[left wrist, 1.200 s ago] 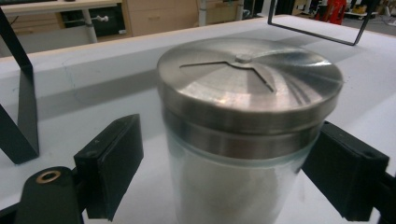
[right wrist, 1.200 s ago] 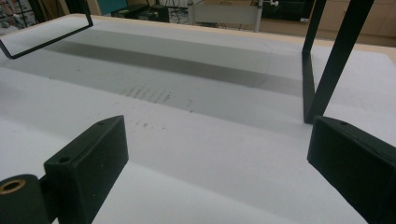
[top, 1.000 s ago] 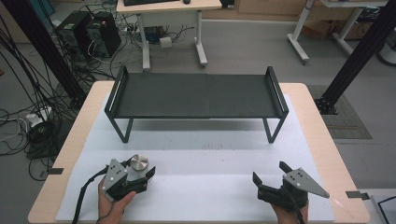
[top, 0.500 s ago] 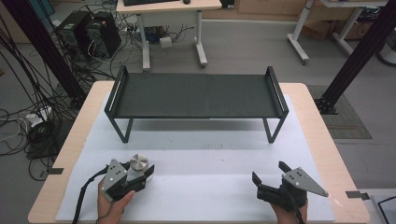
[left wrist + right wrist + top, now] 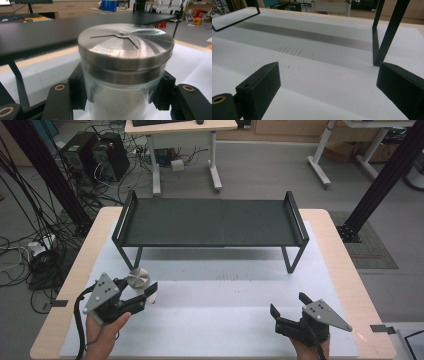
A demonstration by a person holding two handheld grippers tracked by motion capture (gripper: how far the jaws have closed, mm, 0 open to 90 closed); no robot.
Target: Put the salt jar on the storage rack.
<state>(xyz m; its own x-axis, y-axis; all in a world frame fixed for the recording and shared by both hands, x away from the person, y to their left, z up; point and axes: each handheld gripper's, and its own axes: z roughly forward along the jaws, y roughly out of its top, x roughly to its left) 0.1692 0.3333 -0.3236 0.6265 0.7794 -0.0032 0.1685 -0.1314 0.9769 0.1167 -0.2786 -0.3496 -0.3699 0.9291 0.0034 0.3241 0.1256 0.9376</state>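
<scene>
Glass jar [image 5: 125, 95] with steel lid [image 5: 126, 46], near-left on bench [image 5: 225, 320] before the rack [image 5: 210, 222]. Left gripper [image 5: 142, 292] jaws clamp its glass wall below the lid. Likely smooth, slippery, breakable; grip low. Right gripper [image 5: 290, 312] spread, empty.

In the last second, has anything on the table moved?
Nothing has visibly changed. The left gripper still clamps the steel-lidded jar, the right gripper stays open over the white mat, and the black rack stands where it did.
</scene>
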